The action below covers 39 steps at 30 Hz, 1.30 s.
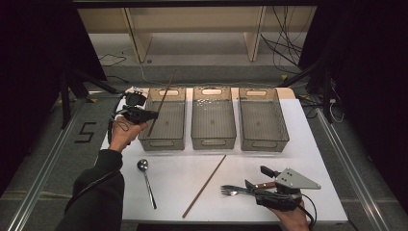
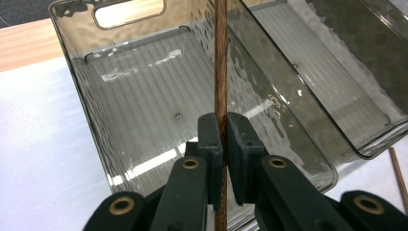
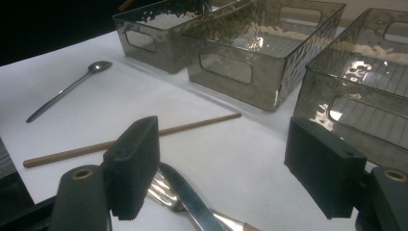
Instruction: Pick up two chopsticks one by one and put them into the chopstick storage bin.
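Note:
My left gripper (image 1: 144,115) is shut on a brown wooden chopstick (image 1: 162,101), which slants up over the left grey see-through bin (image 1: 161,143). In the left gripper view its pads (image 2: 211,139) pinch the chopstick (image 2: 220,67) above that bin's floor (image 2: 144,62). My right gripper (image 1: 257,179) rests at the table's front right with its jaws wide open. A fork (image 1: 231,191) with a wooden handle lies by it, tines pointing left. In the right gripper view the fork (image 3: 161,190) sits under the left jaw, with what looks like a knife blade (image 3: 190,199) across it.
A middle bin (image 1: 213,142) and a right bin (image 1: 264,144) stand in a row with the left one, all without contents. A spoon (image 1: 146,180) and a second chopstick (image 1: 204,185) lie on the white table (image 1: 183,163) in front of them.

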Each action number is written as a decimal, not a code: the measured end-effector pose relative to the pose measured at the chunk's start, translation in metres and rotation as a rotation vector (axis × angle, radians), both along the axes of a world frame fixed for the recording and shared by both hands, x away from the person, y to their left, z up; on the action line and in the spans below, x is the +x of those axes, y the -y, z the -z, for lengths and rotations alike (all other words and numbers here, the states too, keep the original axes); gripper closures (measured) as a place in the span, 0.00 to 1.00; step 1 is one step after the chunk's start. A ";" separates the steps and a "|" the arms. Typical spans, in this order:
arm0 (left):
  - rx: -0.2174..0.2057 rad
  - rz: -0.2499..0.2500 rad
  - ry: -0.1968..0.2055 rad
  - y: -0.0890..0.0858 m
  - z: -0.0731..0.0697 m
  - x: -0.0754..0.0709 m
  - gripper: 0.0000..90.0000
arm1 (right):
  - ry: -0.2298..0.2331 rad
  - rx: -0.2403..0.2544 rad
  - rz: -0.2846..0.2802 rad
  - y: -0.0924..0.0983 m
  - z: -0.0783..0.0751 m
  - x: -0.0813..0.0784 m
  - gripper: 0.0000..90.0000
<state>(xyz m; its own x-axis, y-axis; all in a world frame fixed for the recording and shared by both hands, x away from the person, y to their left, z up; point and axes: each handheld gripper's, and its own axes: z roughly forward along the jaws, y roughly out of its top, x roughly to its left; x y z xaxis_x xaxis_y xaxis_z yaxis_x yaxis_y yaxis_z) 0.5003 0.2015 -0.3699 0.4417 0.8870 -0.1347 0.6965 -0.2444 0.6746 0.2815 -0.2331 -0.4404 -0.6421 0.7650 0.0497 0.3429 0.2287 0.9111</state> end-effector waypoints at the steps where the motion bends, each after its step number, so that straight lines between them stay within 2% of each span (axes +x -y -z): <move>1: 0.004 -0.001 -0.005 0.000 0.002 0.001 0.94 | -0.003 0.001 0.003 0.000 0.000 0.000 0.32; 13: 0.014 -0.042 -0.033 -0.005 0.016 0.007 0.93 | 0.000 0.002 0.000 0.000 0.000 0.000 0.32; 16: 0.029 -0.044 -0.040 -0.004 0.018 0.009 0.93 | -0.001 0.004 0.002 0.000 0.000 0.000 0.32; 25: 0.037 -0.059 -0.054 -0.002 0.025 0.015 0.93 | -0.001 0.000 0.000 0.000 0.000 0.000 0.32; 27: 0.033 -0.075 -0.057 -0.003 0.027 0.017 0.92 | -0.001 0.001 -0.001 0.000 0.000 0.000 0.32; 28: 0.026 -0.082 -0.069 -0.004 0.028 0.018 0.86 | -0.002 -0.001 0.000 0.000 0.000 0.000 0.32; 32: 0.007 -0.082 -0.071 -0.002 0.027 0.018 0.65 | -0.001 0.000 -0.004 0.000 0.000 0.000 0.32; 36: 0.002 -0.066 -0.087 0.003 0.022 0.014 0.55 | -0.002 0.001 -0.004 0.000 0.000 0.000 0.32; 39: 0.000 -0.064 -0.082 0.008 0.017 0.009 0.45 | -0.003 0.002 -0.003 0.000 0.000 0.000 0.32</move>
<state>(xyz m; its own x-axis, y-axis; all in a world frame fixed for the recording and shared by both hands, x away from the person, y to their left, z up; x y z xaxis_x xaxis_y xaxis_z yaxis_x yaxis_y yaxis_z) 0.5093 0.1933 -0.3867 0.3717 0.9130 -0.1682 0.7635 -0.1976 0.6149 0.2813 -0.2327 -0.4404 -0.6439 0.7632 0.0536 0.3455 0.2275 0.9104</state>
